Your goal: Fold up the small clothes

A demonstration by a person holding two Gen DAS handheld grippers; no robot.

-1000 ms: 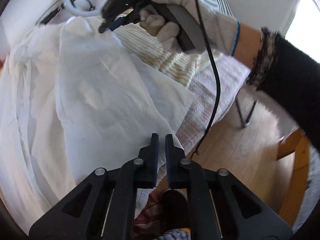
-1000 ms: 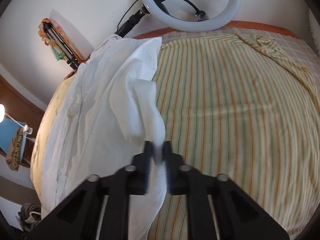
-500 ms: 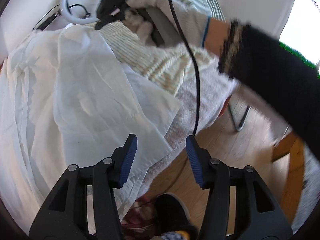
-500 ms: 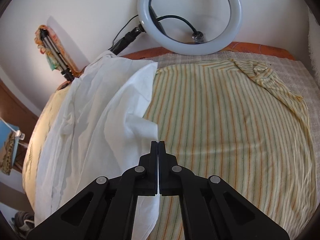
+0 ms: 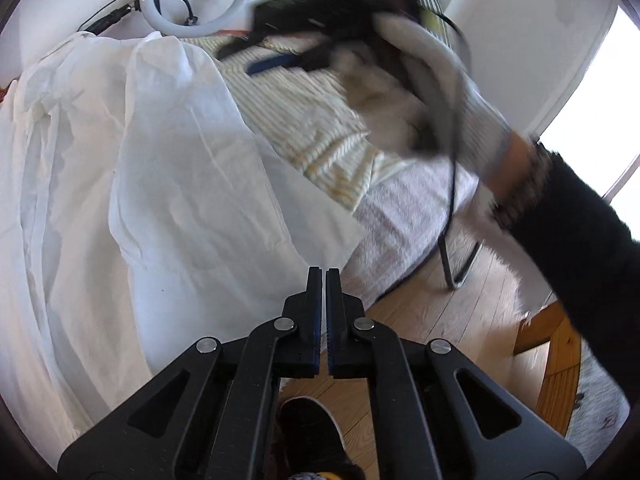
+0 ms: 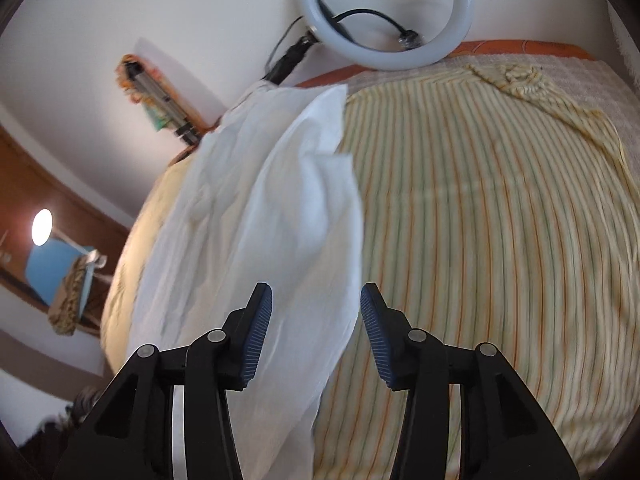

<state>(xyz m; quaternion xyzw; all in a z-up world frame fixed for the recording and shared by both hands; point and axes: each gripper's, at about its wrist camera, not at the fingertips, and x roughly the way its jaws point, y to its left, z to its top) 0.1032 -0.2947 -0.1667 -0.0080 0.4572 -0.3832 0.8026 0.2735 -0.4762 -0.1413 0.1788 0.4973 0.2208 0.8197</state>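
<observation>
A white garment [image 5: 168, 168] lies spread on the bed, folded partly over a yellow striped garment [image 5: 320, 136]. In the right wrist view the white garment [image 6: 280, 216] runs down the left and the striped garment [image 6: 480, 220] fills the right. My left gripper [image 5: 323, 276] is shut and empty, over the white garment's near edge by the bed's side. My right gripper [image 6: 316, 300] is open above the white garment's edge, holding nothing. It also shows blurred in the left wrist view [image 5: 280, 56], held by a gloved hand.
A ring light [image 6: 384, 12] stands at the bed's head against the wall. A textured bedspread [image 5: 400, 216] hangs over the bed's side. Wooden floor [image 5: 460, 320], a metal chair leg [image 5: 452, 264], a wooden stool [image 5: 548, 344] and a shoe [image 5: 308, 428] are below.
My left gripper opened, then shut again, empty. My right gripper was shut on the white garment's edge and has opened, letting it go. The right hand moved quickly.
</observation>
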